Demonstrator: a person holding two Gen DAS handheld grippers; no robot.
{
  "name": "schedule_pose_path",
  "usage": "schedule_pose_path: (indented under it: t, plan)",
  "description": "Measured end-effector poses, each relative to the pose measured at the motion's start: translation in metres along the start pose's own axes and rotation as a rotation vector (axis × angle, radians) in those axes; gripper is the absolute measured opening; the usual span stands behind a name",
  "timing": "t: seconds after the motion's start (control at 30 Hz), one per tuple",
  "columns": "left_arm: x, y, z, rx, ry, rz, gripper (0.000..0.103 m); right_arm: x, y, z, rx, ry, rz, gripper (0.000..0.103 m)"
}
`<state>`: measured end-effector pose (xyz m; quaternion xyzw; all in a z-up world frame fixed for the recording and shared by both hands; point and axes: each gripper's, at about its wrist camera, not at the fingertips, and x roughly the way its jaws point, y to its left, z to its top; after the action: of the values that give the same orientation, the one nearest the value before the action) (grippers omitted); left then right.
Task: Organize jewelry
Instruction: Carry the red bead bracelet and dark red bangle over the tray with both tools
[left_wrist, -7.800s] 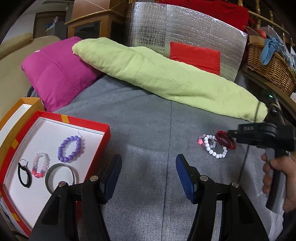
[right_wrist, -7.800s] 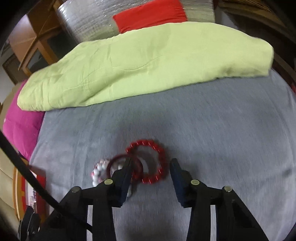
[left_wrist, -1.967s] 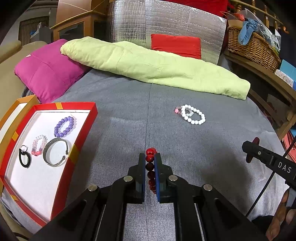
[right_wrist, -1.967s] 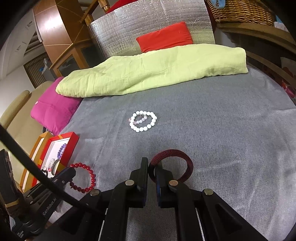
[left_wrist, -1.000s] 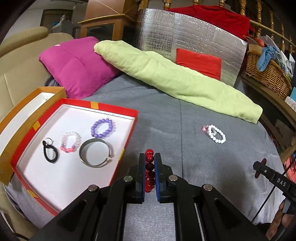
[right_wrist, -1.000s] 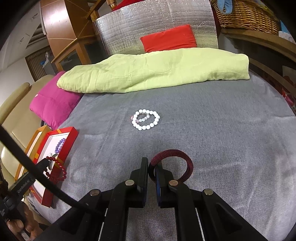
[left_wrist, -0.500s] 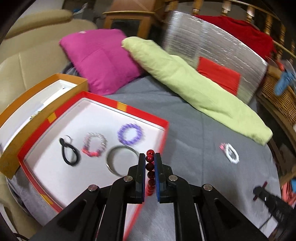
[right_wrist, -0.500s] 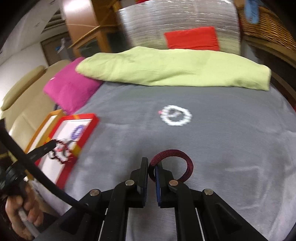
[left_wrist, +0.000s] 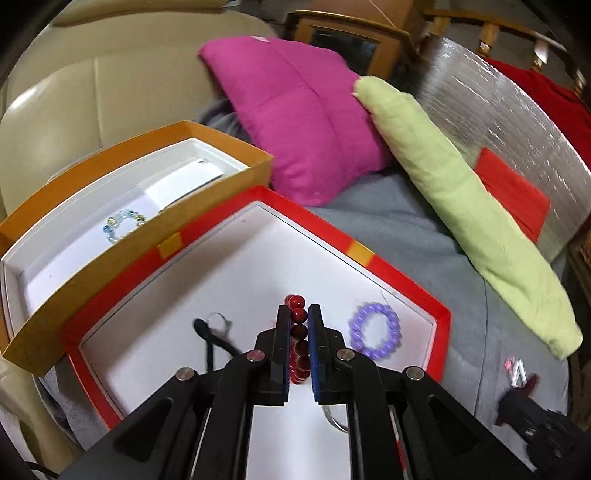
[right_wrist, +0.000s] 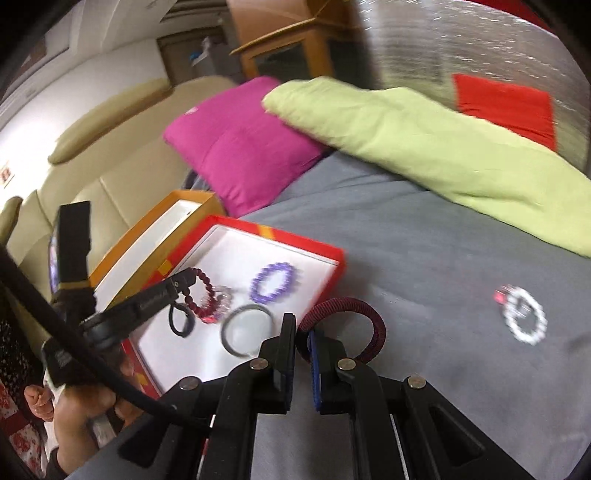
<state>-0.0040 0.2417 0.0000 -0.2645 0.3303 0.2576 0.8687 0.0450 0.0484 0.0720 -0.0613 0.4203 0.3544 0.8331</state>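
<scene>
My left gripper (left_wrist: 298, 319) is shut on a red bead bracelet (left_wrist: 299, 334) and hangs over the white floor of the red tray (left_wrist: 373, 264). A purple bead bracelet (left_wrist: 375, 330) lies just right of its fingers and a black hair tie (left_wrist: 207, 334) lies to their left. My right gripper (right_wrist: 303, 332) is shut on a dark red cord ring (right_wrist: 365, 317) over the grey cover, beside the red tray (right_wrist: 306, 245). That view also shows the left gripper (right_wrist: 186, 278) with the red beads (right_wrist: 205, 295), a silver bangle (right_wrist: 247, 328) and a white bead bracelet (right_wrist: 524, 319) on the cover.
An orange box (left_wrist: 147, 229) with a pale bead bracelet (left_wrist: 123, 221) stands left of the tray. A magenta cushion (left_wrist: 303, 118), a green pillow (left_wrist: 465, 206) and a silver foil board (left_wrist: 491, 110) line the back. A beige sofa (left_wrist: 92, 92) is at left. A hand (right_wrist: 85, 406) holds the left gripper.
Both grippers have swung left, each keeping its grip. The left one with the red beads has gone from the tray's right rim to over its floor. The right one now reaches the tray's edge.
</scene>
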Motion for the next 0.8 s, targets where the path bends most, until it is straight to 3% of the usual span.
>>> schedule_pose_path:
  t: [0.23, 0.57, 0.8]
  plan:
    - [-0.004, 0.024, 0.007, -0.122, -0.039, -0.009, 0.009, 0.054, 0.023, 0.027, -0.043, 0.086, 0.054, 0.008]
    - [-0.008, 0.037, 0.011, -0.186, -0.074, -0.013, 0.009, 0.101, 0.035, 0.043, -0.054, 0.177, 0.099, 0.008]
    - [0.001, 0.037, 0.009, -0.181, -0.041, 0.023, 0.009, 0.129, 0.047, 0.046, -0.075, 0.222, 0.114, 0.008]
